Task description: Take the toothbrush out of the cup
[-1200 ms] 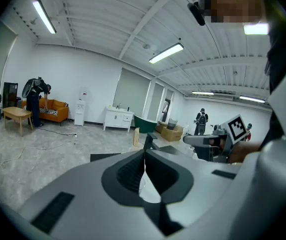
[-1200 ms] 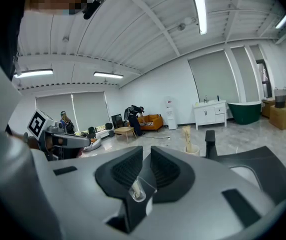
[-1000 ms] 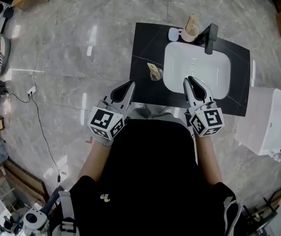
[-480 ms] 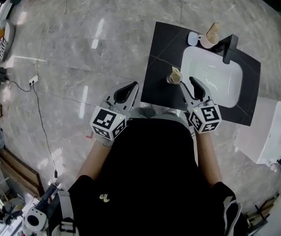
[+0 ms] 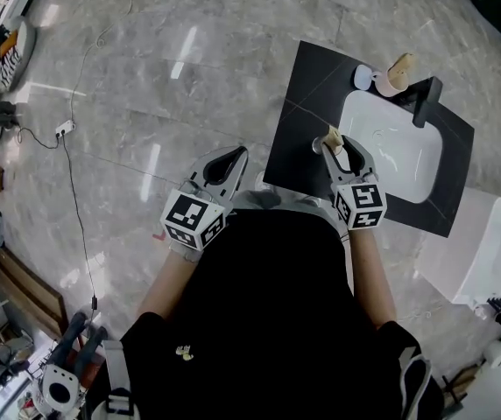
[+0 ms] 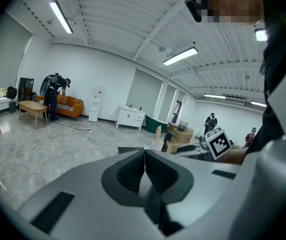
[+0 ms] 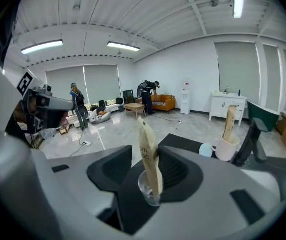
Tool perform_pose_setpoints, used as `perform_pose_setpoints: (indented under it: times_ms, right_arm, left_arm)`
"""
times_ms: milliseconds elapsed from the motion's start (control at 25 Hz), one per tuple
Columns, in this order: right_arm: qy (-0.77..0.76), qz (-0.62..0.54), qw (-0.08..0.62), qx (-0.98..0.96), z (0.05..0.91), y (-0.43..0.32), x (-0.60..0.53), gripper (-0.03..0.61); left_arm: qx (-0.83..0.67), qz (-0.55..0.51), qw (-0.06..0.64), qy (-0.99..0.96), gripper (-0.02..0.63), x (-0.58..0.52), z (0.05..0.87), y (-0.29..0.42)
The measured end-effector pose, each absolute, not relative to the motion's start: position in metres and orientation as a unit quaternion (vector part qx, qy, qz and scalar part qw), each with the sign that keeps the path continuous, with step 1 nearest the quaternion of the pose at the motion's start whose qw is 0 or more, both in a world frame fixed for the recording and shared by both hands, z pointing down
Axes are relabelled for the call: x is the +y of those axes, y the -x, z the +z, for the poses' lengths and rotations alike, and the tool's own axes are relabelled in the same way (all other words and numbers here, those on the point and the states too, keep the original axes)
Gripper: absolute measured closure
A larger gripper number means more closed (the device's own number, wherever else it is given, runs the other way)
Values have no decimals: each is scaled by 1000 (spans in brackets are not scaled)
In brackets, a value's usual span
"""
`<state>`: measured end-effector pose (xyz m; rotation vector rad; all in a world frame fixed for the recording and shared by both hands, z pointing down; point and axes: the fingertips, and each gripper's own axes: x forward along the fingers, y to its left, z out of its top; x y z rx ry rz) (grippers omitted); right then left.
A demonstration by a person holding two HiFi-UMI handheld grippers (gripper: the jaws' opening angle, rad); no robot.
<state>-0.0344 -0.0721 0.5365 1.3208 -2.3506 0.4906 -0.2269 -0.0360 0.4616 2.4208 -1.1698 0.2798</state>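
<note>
1. Step in hand: the approach to the grasp. The right gripper [image 5: 339, 150] reaches over the near edge of the black bench [image 5: 307, 86] towards the clear cup [image 7: 150, 192], which stands on the bench just left of the white sink [image 5: 399, 160].
2. Task object: the toothbrush [image 7: 148, 151], in a pale paper wrapper, stands nearly upright in the cup. It leans slightly, and its upper end rises well above the rim.
3. Right gripper, state: the jaws are opening and stand wide. In the right gripper view the cup and toothbrush sit in the gap between the two pads. Neither pad presses on them, so nothing is held.
4. Left gripper [image 5: 228, 158], state: the jaws are fully together with nothing between them. It hangs over the floor, left of the bench and apart from the cup.
5. Background: a second, pinkish cup [image 5: 393, 79] with its own wrapped item stands at the back of the bench beside the dark tap [image 5: 427, 101]. It seems to play no part in this step.
6. Next move, as a judgement: the pads need to meet the wrapper above the cup's rim, not the cup wall. The gripper should then close and lift roughly along the toothbrush's own axis.
7. Risk, as a judgement: the cup looks light and is not steadied. A skewed pull could tip it or drag it along.
</note>
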Motion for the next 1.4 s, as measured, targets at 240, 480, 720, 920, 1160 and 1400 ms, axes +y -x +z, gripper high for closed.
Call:
perform_pose_setpoints:
  times_ms: [240, 480, 720, 920, 1160, 1400]
  right_arm:
    - [-490, 172, 220, -826, 544, 27, -79, 501]
    - [-494, 173, 219, -823, 544, 24, -78, 531]
    - [-495, 176, 199, -827, 526, 22, -78, 532]
    - [-497, 173, 183, -830, 496, 18, -79, 532]
    - [-496, 158, 153, -840, 450, 14, -77, 532]
    - [-503, 162, 103, -843, 410, -4, -73, 532]
  left_arm:
    - [-428, 97, 220, -871, 591, -36, 463, 232]
    - [-435, 91, 223, -868, 591, -36, 463, 236]
    - [-433, 87, 223, -869, 591, -32, 463, 231]
    - [-432, 84, 219, -871, 591, -31, 456, 223]
    - [-429, 81, 214, -874, 591, -31, 448, 214]
    - [-418, 80, 212, -880, 591, -34, 444, 194]
